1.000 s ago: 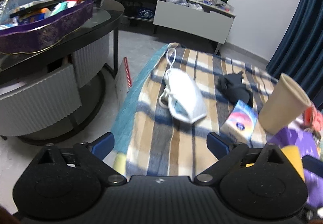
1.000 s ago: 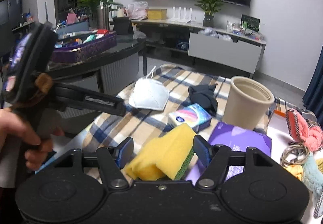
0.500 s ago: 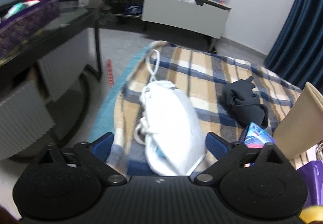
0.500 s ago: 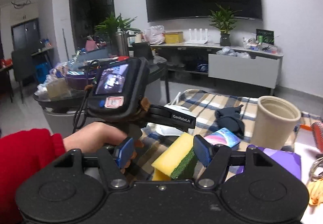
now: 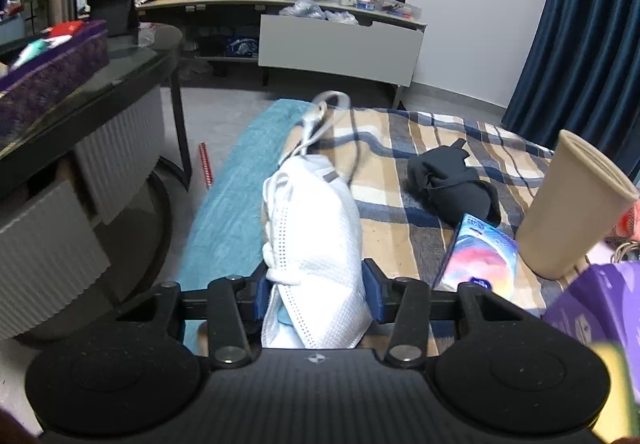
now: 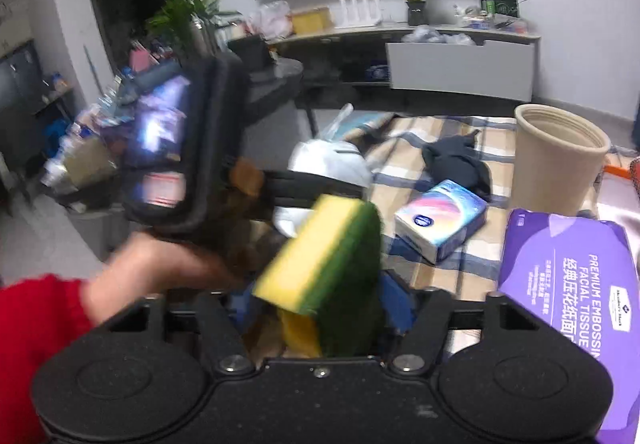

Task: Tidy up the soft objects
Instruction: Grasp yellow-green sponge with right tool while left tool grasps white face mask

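We have the white mask (image 5: 316, 244) pinched between the blue pads of our left gripper (image 5: 316, 292), its jaws drawn in tight against the fabric on both sides. The mask runs away from the camera over the plaid cloth (image 5: 400, 236), and its ear loops (image 5: 320, 116) trail off at the far end; whether it is lifted clear of the cloth we cannot tell. To the right of it on the cloth lies a dark bundle (image 5: 452, 180), with a small tissue pack (image 5: 480, 260) nearer us and touching the bundle's near edge. A tan cup (image 5: 568, 204) stands just right of the pack.

Our right gripper (image 6: 316, 308) is closed on the sponge (image 6: 324, 260), which stands up between the jaws with its yellow face to the left and its green scrub side to the right. The view is blurred. Beyond the sponge, to the left, our left hand (image 6: 160, 264) in a red sleeve holds the other gripper, and the mask (image 6: 328, 160) shows at its front. On the right, near us, sits a purple tissue box (image 6: 568, 276); the small tissue pack (image 6: 440, 220) lies between it and the sponge, farther back. The cup (image 6: 556, 156) stands far right, and the dark bundle (image 6: 456, 160) lies left of it.
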A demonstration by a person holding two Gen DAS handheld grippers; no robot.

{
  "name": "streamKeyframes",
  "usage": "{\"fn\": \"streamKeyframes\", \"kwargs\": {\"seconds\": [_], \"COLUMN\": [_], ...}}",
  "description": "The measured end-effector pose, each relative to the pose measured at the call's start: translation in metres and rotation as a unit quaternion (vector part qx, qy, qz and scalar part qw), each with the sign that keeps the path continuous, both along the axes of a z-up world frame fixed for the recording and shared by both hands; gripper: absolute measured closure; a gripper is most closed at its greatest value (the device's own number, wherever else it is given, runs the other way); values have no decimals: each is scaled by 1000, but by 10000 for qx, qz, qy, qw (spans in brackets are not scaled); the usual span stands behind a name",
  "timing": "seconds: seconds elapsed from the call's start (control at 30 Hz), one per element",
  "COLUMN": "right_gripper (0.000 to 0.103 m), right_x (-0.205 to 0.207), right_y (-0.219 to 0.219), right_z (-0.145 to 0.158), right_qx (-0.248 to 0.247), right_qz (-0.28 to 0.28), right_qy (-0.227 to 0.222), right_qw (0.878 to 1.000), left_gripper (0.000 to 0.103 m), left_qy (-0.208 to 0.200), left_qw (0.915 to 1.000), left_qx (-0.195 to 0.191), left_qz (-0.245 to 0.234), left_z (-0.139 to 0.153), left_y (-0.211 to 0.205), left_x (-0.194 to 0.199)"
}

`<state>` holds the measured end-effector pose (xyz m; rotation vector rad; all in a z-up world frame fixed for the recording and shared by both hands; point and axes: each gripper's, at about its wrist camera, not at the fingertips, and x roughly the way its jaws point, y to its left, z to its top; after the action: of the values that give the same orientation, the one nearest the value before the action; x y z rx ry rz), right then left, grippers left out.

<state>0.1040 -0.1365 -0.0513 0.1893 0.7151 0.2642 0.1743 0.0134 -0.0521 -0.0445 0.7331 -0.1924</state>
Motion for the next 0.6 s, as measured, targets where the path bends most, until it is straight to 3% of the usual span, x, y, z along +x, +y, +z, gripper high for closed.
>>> {"fn": "streamKeyframes", "kwargs": {"seconds": [0.07,0.17,0.5,0.6], "right_gripper": [54,57,58,58], "right_x": [-1,-3,-23,-28], "right_y": [6,4,-17,-22], "right_z": [-2,0,28,32], "right_qx": [-363,-444,-337,-317], "right_qz": [-140,-293,-428,-486], "right_qy": [-89,-163,-708,-720], "right_qw": [9992,9985,9960,9957], "left_gripper": [58,58,56,56], "left_qy": [-45,-142,-351,-407], "left_qw": [10000,9999,9987,9992], "left_qx": [-55,-27,-247,5], "left_qz": [2,-82,-275,-4], "left_z": [4,10,37,36], "left_y": [1,-6,-10,-1], "left_x": [-7,-19,-46,-38]}}
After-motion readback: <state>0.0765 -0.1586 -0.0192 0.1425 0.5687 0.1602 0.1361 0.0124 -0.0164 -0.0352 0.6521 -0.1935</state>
